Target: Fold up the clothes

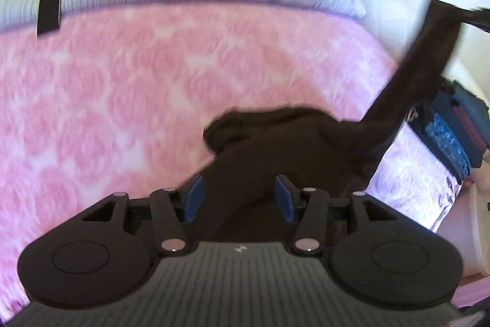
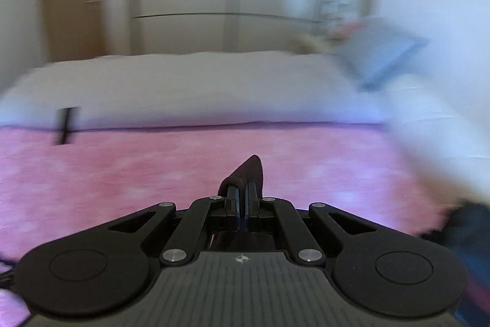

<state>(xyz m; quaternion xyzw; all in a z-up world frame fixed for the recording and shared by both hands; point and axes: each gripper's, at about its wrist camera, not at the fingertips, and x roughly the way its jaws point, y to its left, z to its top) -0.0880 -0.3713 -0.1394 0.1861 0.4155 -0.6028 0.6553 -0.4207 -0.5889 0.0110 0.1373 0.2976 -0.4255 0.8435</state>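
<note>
The right tool [image 2: 242, 193] pinches the dark garment [image 1: 275, 137] taut off the pink bed [image 1: 122, 81], while the left tool [image 1: 239, 198], spread, straddles it loosely, ready to regrip.

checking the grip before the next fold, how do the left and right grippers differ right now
The left gripper has its blue pads spread, with the dark garment passing loosely between them. The right gripper is shut, pinching a corner of the same garment. Both are over the pink blanket.
</note>
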